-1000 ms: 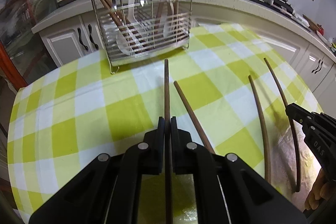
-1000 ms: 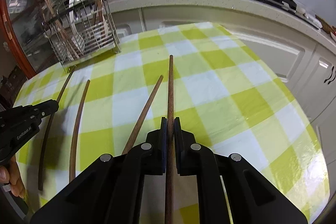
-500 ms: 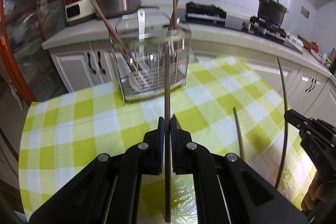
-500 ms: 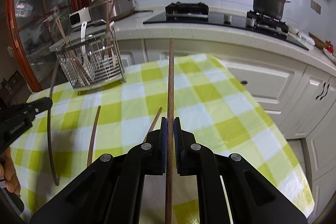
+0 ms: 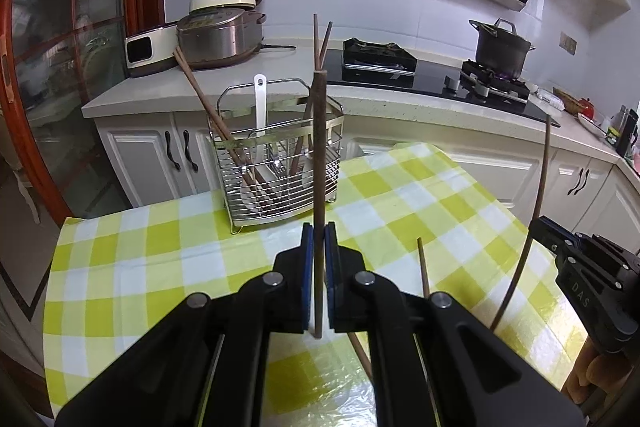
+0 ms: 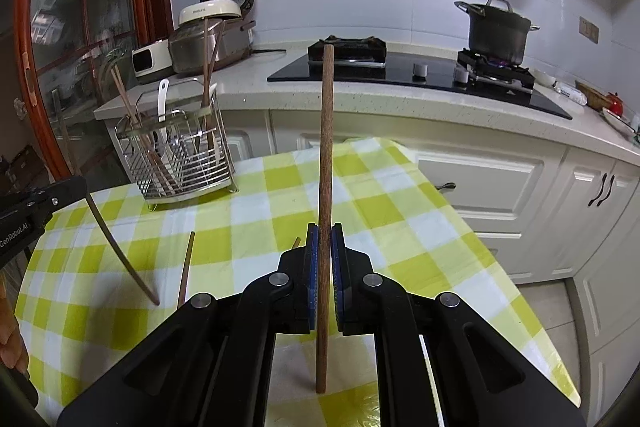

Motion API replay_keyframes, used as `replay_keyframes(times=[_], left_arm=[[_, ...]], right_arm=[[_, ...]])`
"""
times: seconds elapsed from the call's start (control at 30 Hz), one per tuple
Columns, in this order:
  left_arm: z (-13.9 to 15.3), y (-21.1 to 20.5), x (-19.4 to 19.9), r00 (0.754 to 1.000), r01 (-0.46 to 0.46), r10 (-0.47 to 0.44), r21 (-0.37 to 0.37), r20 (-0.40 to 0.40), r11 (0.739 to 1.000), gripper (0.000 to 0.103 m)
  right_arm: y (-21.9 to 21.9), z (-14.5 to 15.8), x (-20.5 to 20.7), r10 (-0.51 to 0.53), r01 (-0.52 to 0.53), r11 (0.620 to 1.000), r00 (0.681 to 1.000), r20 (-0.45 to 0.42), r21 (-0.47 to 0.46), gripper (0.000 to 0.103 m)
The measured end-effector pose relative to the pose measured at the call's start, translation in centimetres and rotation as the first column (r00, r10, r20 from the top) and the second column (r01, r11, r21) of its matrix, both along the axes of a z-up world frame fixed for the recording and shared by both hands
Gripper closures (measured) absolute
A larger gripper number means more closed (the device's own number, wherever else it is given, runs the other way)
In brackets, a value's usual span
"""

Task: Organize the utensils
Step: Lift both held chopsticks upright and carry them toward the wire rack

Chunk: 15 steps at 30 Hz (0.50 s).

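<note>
- Several chopsticks and a white spoon already stand in the wire utensil rack [image 5: 280, 163].
- Left gripper [image 5: 319, 247] clenches one chopstick [image 5: 319, 155], right gripper [image 6: 325, 251] another [image 6: 326, 147], both aloft before the rack.
- One loose chopstick [image 6: 186, 269] lies on the checked tablecloth [image 6: 400, 211].

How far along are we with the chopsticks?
Done: several chopsticks and a white spoon stand in the rack. In hand: each hand-held gripper, left and right, clamps one chopstick. Left: two more on the table.
</note>
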<state>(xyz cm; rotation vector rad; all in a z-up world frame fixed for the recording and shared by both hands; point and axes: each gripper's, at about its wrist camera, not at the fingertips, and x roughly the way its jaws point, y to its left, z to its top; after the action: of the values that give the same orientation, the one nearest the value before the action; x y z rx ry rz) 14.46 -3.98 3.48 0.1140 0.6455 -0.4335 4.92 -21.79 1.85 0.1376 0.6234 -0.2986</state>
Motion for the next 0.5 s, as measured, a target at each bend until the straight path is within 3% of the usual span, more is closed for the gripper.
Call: replay_keyframes(times=[0.5], left_arm=[[1.0, -0.1, 0.3, 1.0, 0.011, -0.011, -0.012, 0.015, 1.0, 0.097]], right_arm=[[0.5, 1.3, 0.5, 0.007, -0.007, 1.0, 1.0, 0.029, -0.016, 0.094]])
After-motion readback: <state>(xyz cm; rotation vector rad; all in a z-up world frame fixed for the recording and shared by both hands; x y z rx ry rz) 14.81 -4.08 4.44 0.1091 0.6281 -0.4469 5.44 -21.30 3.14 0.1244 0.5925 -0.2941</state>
